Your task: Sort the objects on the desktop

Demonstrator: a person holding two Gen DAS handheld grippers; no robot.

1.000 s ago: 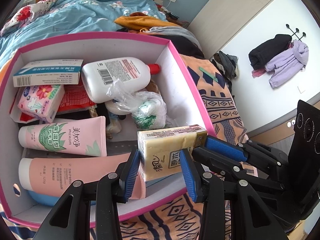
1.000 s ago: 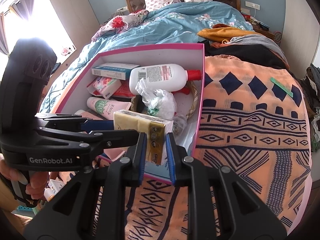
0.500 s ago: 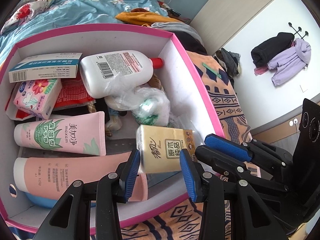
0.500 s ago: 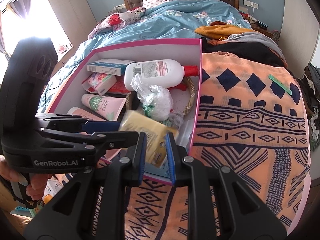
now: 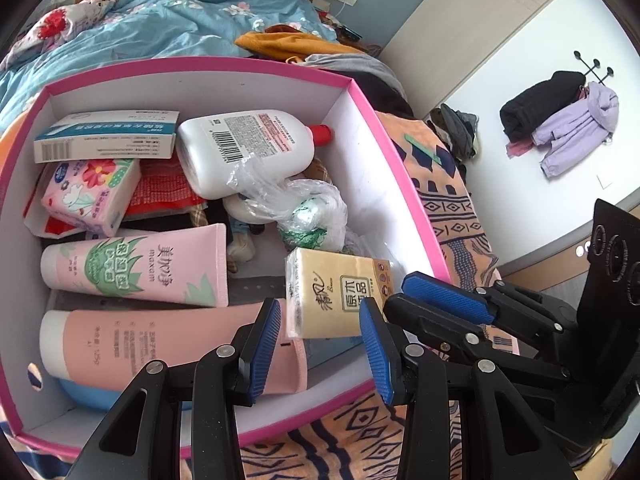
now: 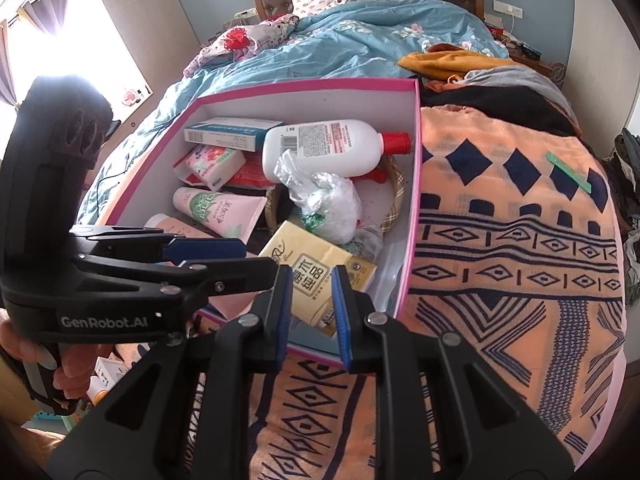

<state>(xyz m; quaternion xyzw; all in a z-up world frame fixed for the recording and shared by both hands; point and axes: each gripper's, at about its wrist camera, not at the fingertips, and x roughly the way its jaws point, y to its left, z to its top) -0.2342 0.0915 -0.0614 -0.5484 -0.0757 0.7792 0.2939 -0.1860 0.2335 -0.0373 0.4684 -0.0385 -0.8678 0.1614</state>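
Note:
A pink-rimmed white box (image 5: 394, 148) (image 6: 414, 184) stands on the patterned blanket and holds several toiletries. A yellow tissue pack (image 5: 336, 294) (image 6: 316, 268) lies in its near right corner, next to a crumpled plastic bag (image 5: 308, 208). My left gripper (image 5: 320, 340) is open and empty, its blue pads on either side of the pack's near end without touching. My right gripper (image 6: 308, 292) hovers above the pack with its jaws slightly apart, holding nothing. It also shows in the left wrist view (image 5: 444, 300).
In the box lie a white lotion bottle (image 5: 248, 144), two pink tubes (image 5: 136, 268), a floral tissue pack (image 5: 92, 196) and a white-blue carton (image 5: 108, 136). A green strip (image 6: 568, 172) lies on the orange blanket (image 6: 520, 248). Bedding and clothes lie beyond.
The right gripper opened and let go of the yellow tissue pack, which dropped flat into the box's near right corner. The left gripper stayed open beside it.

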